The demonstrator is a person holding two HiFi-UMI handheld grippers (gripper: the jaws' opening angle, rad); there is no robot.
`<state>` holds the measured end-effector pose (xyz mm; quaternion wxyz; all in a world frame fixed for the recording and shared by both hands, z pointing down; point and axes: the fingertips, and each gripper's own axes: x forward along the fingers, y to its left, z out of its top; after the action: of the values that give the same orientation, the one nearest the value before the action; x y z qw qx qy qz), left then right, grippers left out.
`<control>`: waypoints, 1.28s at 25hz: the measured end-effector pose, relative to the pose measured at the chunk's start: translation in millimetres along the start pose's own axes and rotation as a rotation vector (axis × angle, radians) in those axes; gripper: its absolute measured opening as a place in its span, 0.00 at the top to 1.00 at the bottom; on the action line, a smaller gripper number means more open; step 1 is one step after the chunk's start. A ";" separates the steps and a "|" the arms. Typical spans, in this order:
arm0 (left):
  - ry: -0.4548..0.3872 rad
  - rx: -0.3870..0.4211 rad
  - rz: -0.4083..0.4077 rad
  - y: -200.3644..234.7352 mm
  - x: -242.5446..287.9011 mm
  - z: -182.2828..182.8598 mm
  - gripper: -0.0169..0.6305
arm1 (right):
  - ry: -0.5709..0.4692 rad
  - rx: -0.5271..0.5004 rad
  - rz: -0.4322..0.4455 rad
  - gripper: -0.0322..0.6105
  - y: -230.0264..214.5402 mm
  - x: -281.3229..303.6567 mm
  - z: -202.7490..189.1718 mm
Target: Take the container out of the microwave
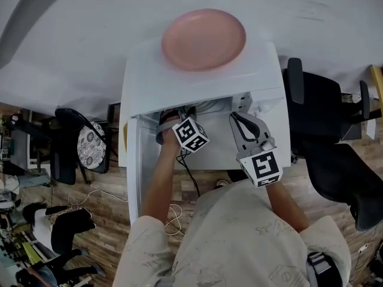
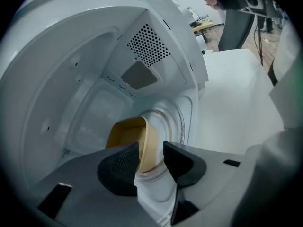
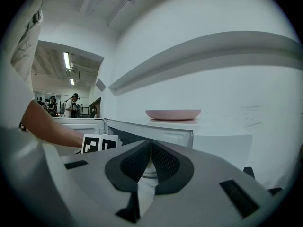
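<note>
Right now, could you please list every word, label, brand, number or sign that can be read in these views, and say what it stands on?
None can be read.
Marker cubes: black-and-white square patterns only, no letters or digits.
Small label on the back wall inside the microwave: too small to read.
Faint print on the person's shirt: too pale and blurred to read.

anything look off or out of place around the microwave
Nothing spilled or broken. The one oddity is the pink plate sitting on top of the microwave, at its far edge. Inside, the yellow container only looks tipped because the left gripper view is rolled; its wall stands between the open left tongs.
</note>
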<state>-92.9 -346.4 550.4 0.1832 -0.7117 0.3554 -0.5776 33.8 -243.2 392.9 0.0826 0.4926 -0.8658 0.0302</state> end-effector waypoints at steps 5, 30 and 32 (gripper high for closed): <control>0.018 0.031 -0.012 -1.0 5.4 -1.0 0.72 | 0.001 0.007 -0.003 0.91 -3.9 -1.5 -1.1; 0.042 0.056 0.029 7.4 8.4 -2.1 0.94 | 0.016 -0.029 0.009 0.91 4.9 0.1 -2.8; 0.043 0.049 0.029 8.3 6.4 -2.5 0.94 | 0.015 -0.027 0.011 0.91 6.1 0.2 -2.6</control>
<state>-97.3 -356.2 549.9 0.2012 -0.6892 0.3551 -0.5987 28.8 -240.0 395.7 0.0957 0.4866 -0.8681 0.0224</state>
